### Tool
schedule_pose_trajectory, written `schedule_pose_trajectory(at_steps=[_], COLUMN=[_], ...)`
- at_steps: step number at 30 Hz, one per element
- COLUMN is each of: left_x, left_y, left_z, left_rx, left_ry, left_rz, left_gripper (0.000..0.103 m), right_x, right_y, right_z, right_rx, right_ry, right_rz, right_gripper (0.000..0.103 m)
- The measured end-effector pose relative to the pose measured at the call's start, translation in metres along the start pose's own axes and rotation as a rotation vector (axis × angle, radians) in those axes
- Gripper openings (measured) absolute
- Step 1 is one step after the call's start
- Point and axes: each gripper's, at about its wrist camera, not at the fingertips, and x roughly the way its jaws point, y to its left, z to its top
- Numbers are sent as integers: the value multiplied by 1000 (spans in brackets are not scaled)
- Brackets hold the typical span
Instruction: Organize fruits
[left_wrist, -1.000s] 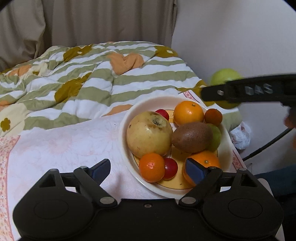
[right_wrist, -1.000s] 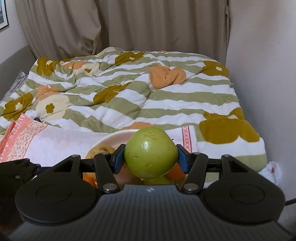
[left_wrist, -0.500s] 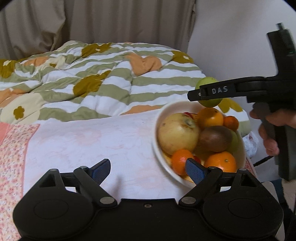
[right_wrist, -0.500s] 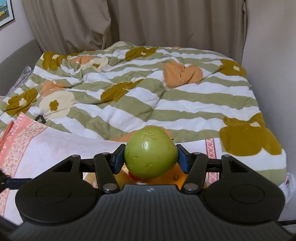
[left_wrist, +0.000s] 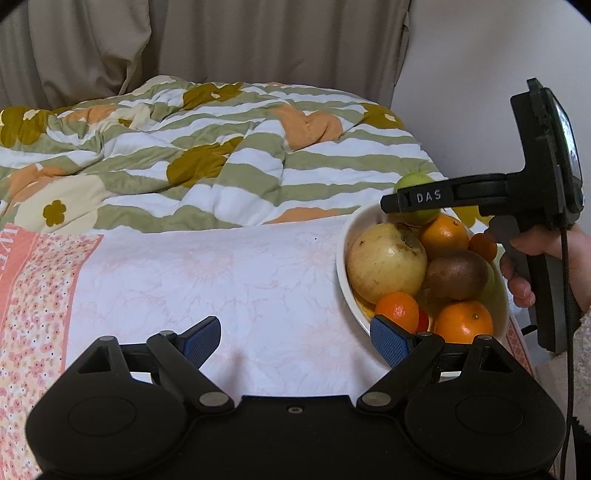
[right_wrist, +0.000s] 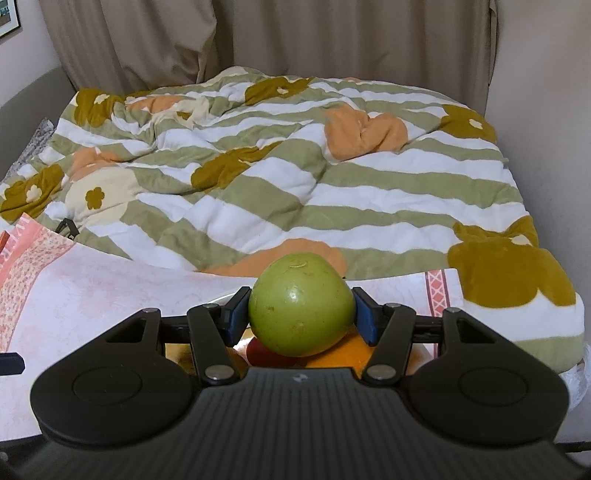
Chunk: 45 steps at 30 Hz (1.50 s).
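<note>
A white bowl holds a big yellow apple, a kiwi, oranges and a mandarin. My right gripper has a green apple between its blue pads, low over the bowl's far side. Its jaws are opening, but both pads still touch the apple. In the left wrist view that green apple peeks over the right gripper. My left gripper is open and empty over the tablecloth, its right pad by the bowl's near rim.
The bowl sits on a pale floral tablecloth with a pink border on the left. Behind lies a rumpled green-striped duvet, then curtains. A wall stands at the right. A hand and cable are right of the bowl.
The right gripper has come down with the green apple to the bowl's far side. The left gripper has shifted left, so the bowl now sits at the right of its view.
</note>
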Motion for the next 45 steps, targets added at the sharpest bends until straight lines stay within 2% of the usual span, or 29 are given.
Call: schedule_pose_trajectory(at_steps=[1,3,4,9,13,23,31,37,45], left_x=[-1,-3,-5,-20,-39,-132,-202,-233,-235], left_y=[0,-2,-2,-5,-10,-26,-11,4,28], left_z=[-1,-3,-5,-10,-15,-37,-56,-74,-101], left_rx=[1,4,6,1,-6,-13,-45,-51,-15], left_ry=[0,-3,-6,-33,-72,-237,-345,-383,-360], left_rz=[2,7,9,21,32,103,195,228,253], left_gripper=[91,91,91,91,91,91,94,103,103], right_x=[-3,-7,-10,-28,-60,-179,-262,-295,-301], right_y=[1,2,3,2,2,24,58,86,111], right_z=[1,2,2,0,-2,-21,-59,-93,-128], right_rx=[-3,-15,-20,-16,-13,-27,-49,-47,17], right_ry=[-11,-28,-40,-65,-97,-181,-198,-186,-146], right_rz=[5,3,-6,-14,-7,12,-11,-56,-112], right_gripper=[81,98,99,99,99,99,101,103,103])
